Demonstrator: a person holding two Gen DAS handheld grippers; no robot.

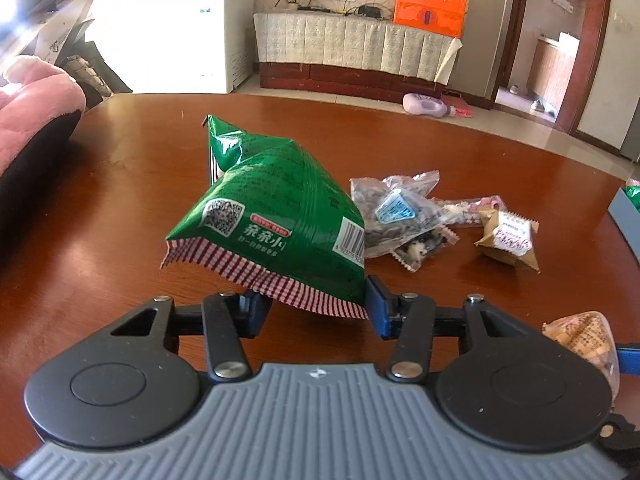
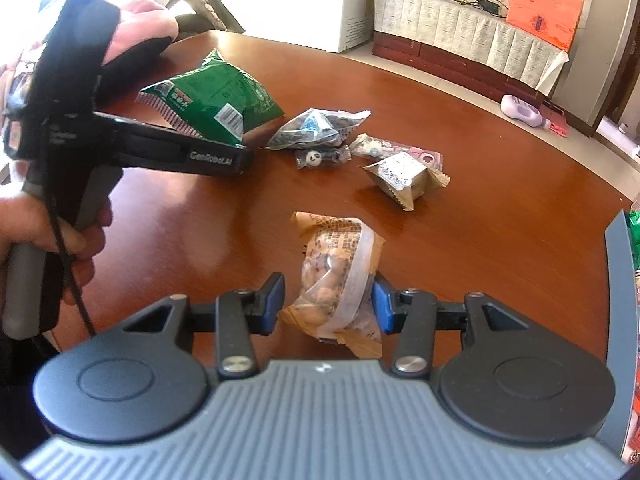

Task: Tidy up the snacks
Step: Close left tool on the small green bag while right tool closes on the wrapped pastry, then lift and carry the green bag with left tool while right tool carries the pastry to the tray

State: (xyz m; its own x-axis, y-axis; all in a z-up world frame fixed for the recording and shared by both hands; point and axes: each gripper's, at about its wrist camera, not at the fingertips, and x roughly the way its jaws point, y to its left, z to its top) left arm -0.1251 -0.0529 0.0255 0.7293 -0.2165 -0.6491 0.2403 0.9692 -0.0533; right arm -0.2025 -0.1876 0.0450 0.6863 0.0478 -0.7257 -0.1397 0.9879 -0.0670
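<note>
A green snack bag (image 1: 272, 216) with a red-checked seam lies on the brown table (image 1: 120, 200); its near seam lies between the fingers of my left gripper (image 1: 316, 304), whose jaws stand apart around it. The bag also shows in the right wrist view (image 2: 216, 96), with the left gripper (image 2: 240, 152) at its edge. My right gripper (image 2: 326, 304) has its jaws wide around a tan packet of nuts (image 2: 340, 276), with a gap at the left pad. The packet shows at the right edge of the left view (image 1: 584, 340).
A clear bag of dark seeds (image 2: 316, 128), small candy packets (image 2: 320, 158) and a tan wrapped cake (image 2: 404, 178) lie mid-table. A grey box edge (image 2: 620, 280) holding green packets stands at the right. A pink cushion (image 1: 36, 120) sits at the left.
</note>
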